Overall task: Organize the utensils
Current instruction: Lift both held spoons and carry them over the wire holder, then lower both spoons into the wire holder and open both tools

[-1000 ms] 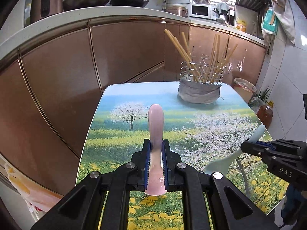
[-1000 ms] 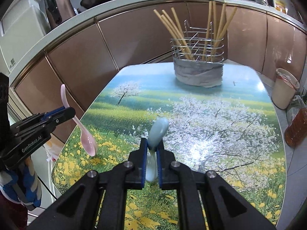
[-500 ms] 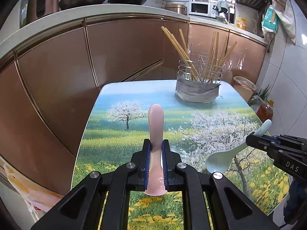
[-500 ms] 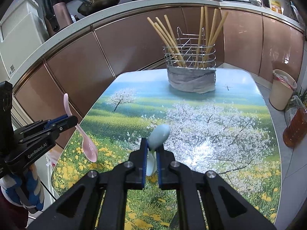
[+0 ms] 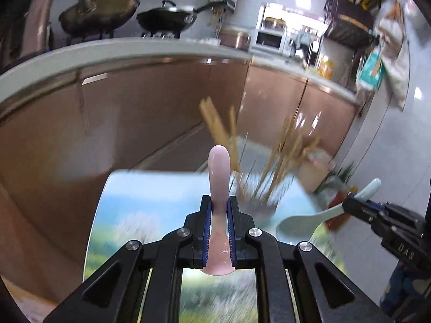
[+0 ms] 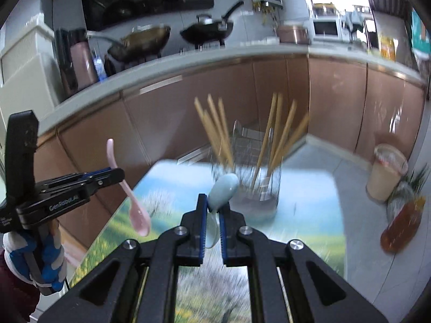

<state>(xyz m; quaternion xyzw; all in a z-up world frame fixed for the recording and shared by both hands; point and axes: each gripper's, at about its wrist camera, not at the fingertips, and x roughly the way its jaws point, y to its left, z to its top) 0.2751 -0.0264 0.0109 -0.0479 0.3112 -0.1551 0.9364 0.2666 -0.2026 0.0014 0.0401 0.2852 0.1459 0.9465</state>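
Now | left gripper pinching pink spoon | right gripper pinching pale-blue spoon | chopstick holder ahead

A holder with chopsticks standing in it sits at the far end of the worktop, cabinets behind it, pans on the counter above them, and a bin and bottle on the floor to its right.
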